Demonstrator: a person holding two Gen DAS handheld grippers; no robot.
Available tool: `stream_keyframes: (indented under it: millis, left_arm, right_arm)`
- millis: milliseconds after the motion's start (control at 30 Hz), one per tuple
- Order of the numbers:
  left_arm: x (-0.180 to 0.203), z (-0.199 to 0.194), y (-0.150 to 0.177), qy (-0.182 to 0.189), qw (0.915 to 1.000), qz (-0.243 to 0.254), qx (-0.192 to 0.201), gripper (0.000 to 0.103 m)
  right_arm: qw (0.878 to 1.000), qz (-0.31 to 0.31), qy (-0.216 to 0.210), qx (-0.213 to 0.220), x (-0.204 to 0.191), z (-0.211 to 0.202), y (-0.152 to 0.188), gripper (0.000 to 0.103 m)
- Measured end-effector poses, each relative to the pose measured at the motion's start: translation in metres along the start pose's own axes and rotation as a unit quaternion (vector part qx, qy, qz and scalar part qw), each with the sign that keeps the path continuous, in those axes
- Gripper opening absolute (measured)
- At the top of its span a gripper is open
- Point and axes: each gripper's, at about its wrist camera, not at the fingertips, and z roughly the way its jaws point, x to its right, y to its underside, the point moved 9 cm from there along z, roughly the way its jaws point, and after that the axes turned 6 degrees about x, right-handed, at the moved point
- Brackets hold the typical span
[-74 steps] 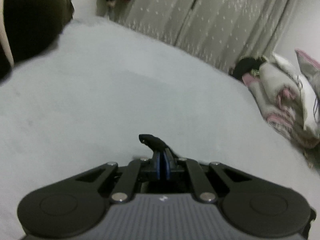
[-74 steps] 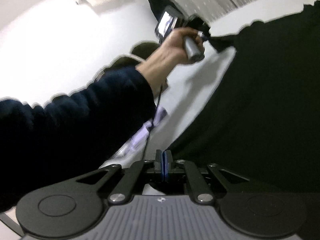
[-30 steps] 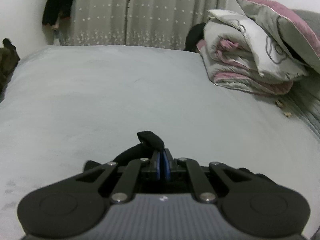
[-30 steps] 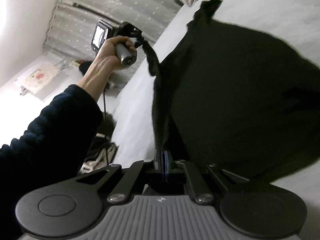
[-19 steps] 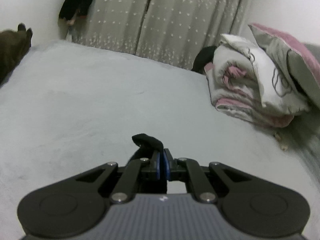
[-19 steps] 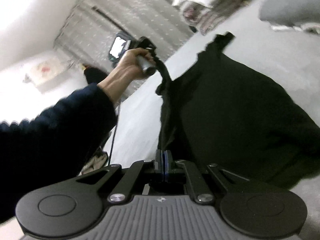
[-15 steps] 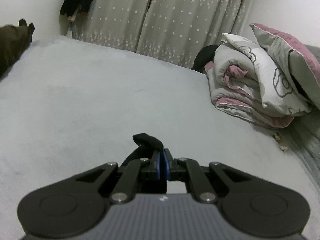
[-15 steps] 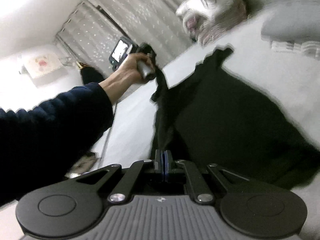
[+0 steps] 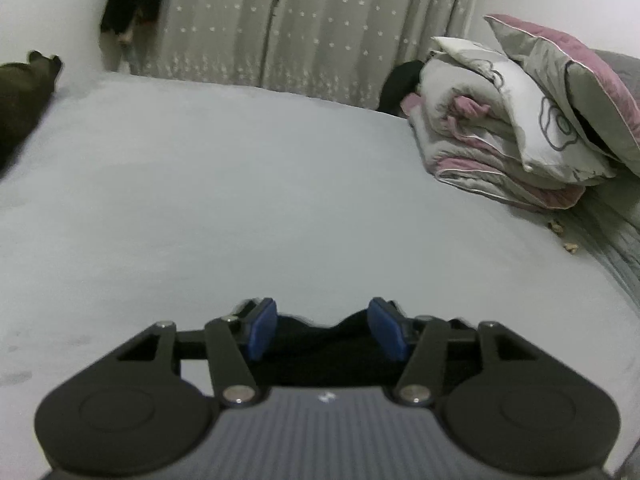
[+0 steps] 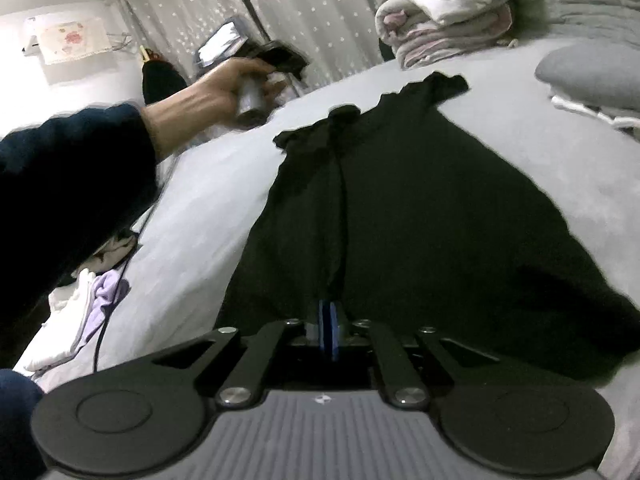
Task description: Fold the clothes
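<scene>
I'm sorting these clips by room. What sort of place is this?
Most likely a bedroom. A black garment lies spread on a wide bed with a grey cover, a folded duvet and pillow are stacked at one end, and star-patterned curtains hang behind.

the garment (image 10: 420, 216) spread on the bed (image 9: 224, 216) is plain black, and the bed cover under it is a pale grey with no pattern. both claws, the left claw (image 9: 324, 330) and the right claw (image 10: 329, 322), are black with blue pads (image 9: 262, 326), on a ribbed grey body. the curtain (image 9: 320, 24) is grey-beige with small white dots. the folded quilt (image 9: 492, 148) is white and dusty pink with grey flower outlines, and the pillow (image 9: 568, 76) on it is grey with a pink side. the sleeve (image 10: 68, 184) is dark navy.
</scene>
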Motion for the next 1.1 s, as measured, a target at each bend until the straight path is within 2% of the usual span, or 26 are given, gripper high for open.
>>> stream_keyframes:
  millis: [100, 167, 300, 367, 400, 500, 600, 700, 767, 800, 833, 867, 933, 1033, 1100]
  left_arm:
    - [-0.031, -0.044, 0.011, -0.01, 0.9998, -0.003, -0.016, 0.053]
    - [-0.053, -0.083, 0.04, -0.003, 0.9987, -0.027, -0.043, 0.053]
    - [-0.085, -0.153, 0.104, 0.025, 0.9936, -0.064, -0.09, 0.052]
    - [-0.095, -0.179, 0.133, 0.035, 0.9917, -0.066, -0.104, 0.049]
    - [-0.101, -0.183, 0.138, 0.029, 0.9925, -0.064, -0.099, 0.049]
    - [-0.115, -0.197, 0.148, 0.023, 0.9944, -0.057, -0.086, 0.049]
    - [-0.12, -0.211, 0.149, 0.03, 0.9969, -0.026, -0.068, 0.051]
    - [-0.127, -0.216, 0.154, 0.021, 0.9975, 0.005, -0.067, 0.051]
    - [-0.131, -0.213, 0.153, 0.019, 0.997, -0.005, -0.075, 0.051]
    - [-0.134, -0.214, 0.154, 0.021, 0.9965, -0.011, -0.079, 0.051]
    - [-0.137, -0.214, 0.154, 0.023, 0.9961, -0.017, -0.083, 0.051]
    - [-0.138, -0.215, 0.152, 0.024, 0.9964, -0.017, -0.08, 0.051]
    - [-0.14, -0.218, 0.149, 0.025, 0.997, -0.013, -0.072, 0.051]
    - [-0.142, -0.221, 0.143, 0.024, 0.9978, -0.012, -0.061, 0.051]
    - [-0.145, -0.223, 0.142, 0.023, 0.9979, -0.017, -0.059, 0.051]
  right_arm:
    - [1.0, 0.015, -0.013, -0.004, 0.002, 0.001, 0.0, 0.009]
    - [1.0, 0.015, -0.02, -0.004, 0.001, -0.004, -0.004, 0.009]
    - [1.0, -0.004, 0.003, 0.01, 0.001, -0.01, -0.015, 0.023]
    - [0.999, -0.04, 0.016, 0.029, -0.002, -0.018, -0.021, 0.029]
    - [0.997, -0.062, 0.018, 0.04, -0.005, -0.023, -0.024, 0.034]
    - [0.987, -0.147, -0.006, 0.056, -0.032, -0.034, -0.022, 0.046]
    - [0.976, -0.211, -0.049, 0.028, -0.062, -0.033, -0.003, 0.048]
    - [0.961, -0.271, -0.06, -0.015, -0.081, -0.017, 0.025, 0.047]
    - [0.954, -0.295, -0.052, -0.028, -0.089, -0.008, 0.036, 0.045]
    - [0.955, -0.291, -0.046, -0.033, -0.089, -0.004, 0.037, 0.039]
    - [0.956, -0.286, -0.04, -0.038, -0.089, 0.0, 0.039, 0.021]
    - [0.958, -0.281, -0.038, -0.044, -0.09, 0.003, 0.04, 0.014]
    - [0.959, -0.277, -0.031, -0.045, -0.094, 0.006, 0.04, 0.009]
    - [0.965, -0.259, -0.046, -0.021, -0.105, -0.002, 0.034, 0.008]
    - [0.964, -0.262, -0.05, -0.015, -0.113, -0.006, 0.035, 0.008]
